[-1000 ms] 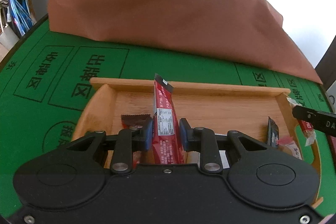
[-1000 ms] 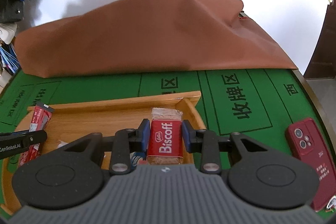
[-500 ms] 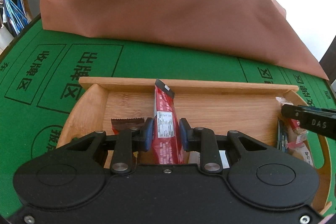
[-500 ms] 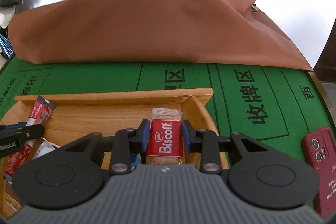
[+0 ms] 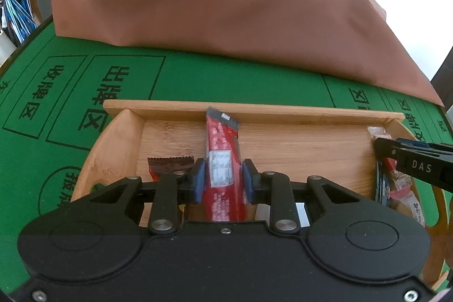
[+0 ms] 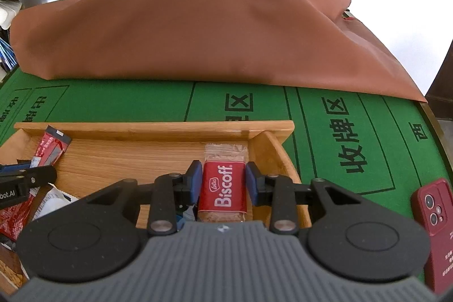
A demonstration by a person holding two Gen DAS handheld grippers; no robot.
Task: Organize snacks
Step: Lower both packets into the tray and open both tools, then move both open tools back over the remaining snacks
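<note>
My left gripper is shut on a long red snack bar and holds it over the wooden tray. My right gripper is shut on a red Biscoff biscuit pack over the tray's right end. The red bar and the left gripper's fingers show at the left of the right wrist view. The right gripper's finger shows at the right of the left wrist view. A brown-edged wrapper and more packets lie in the tray.
The tray sits on a green felt table printed with black characters. A large brown cloth-covered mound fills the back of the table. A red phone lies on the felt at the right. Loose packets lie in the tray's left part.
Both grippers have moved a little lower and closer over the tray, each holding its snack. The right gripper's finger has come further into the left wrist view.
</note>
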